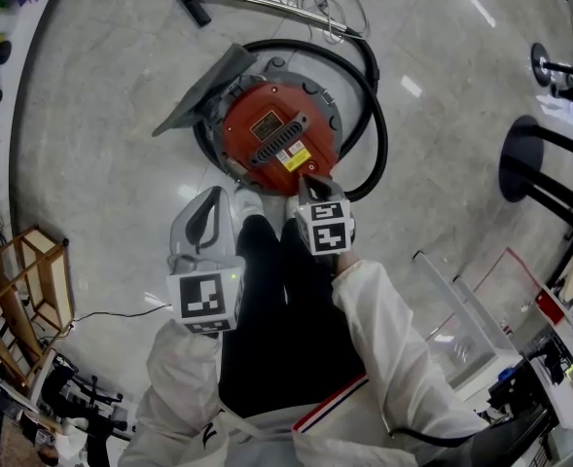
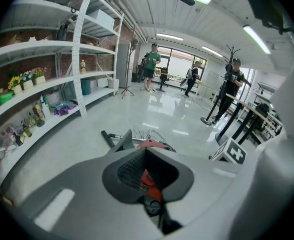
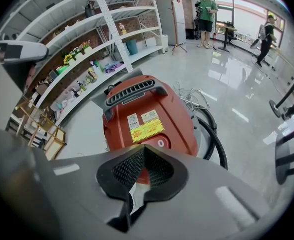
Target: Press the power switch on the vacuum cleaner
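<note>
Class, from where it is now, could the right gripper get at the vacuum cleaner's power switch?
Probably yes. The right gripper, jaws together, points at the power switch on the red vacuum cleaner from close by, and nothing shows between them.

L tongs (image 1: 215, 195) closed, empty, tips fwd | R tongs (image 1: 305, 179) closed, empty, ahead of L

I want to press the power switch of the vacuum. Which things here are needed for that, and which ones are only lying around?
Needed:
- vacuum
- power switch
- right claw, shut, pointing at the vacuum

Only lying around:
- hose
- wand
- shelves
</note>
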Action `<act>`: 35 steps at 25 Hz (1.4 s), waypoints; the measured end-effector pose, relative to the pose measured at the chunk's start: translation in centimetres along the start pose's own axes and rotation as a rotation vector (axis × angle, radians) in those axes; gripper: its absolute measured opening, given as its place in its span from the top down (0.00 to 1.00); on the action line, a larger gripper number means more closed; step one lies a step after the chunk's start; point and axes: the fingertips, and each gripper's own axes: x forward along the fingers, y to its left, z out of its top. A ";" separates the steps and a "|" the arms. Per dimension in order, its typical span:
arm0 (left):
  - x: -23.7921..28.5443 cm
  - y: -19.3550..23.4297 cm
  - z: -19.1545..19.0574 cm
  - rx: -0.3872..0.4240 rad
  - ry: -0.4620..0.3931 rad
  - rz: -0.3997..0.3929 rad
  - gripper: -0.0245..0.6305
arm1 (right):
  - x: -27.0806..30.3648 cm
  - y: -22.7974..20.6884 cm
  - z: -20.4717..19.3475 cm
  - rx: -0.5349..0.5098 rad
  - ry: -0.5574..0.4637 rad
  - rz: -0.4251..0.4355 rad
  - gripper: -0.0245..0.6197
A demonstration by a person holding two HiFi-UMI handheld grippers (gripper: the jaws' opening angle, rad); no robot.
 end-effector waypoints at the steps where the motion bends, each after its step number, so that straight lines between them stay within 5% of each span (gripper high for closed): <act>1: 0.0 0.1 0.0 -0.001 -0.001 0.001 0.96 | 0.0 0.0 0.0 0.001 0.000 -0.001 0.96; 35: 0.0 -0.6 -0.6 -0.005 0.011 0.000 0.96 | 0.6 0.5 -0.4 -0.015 -0.011 0.000 0.96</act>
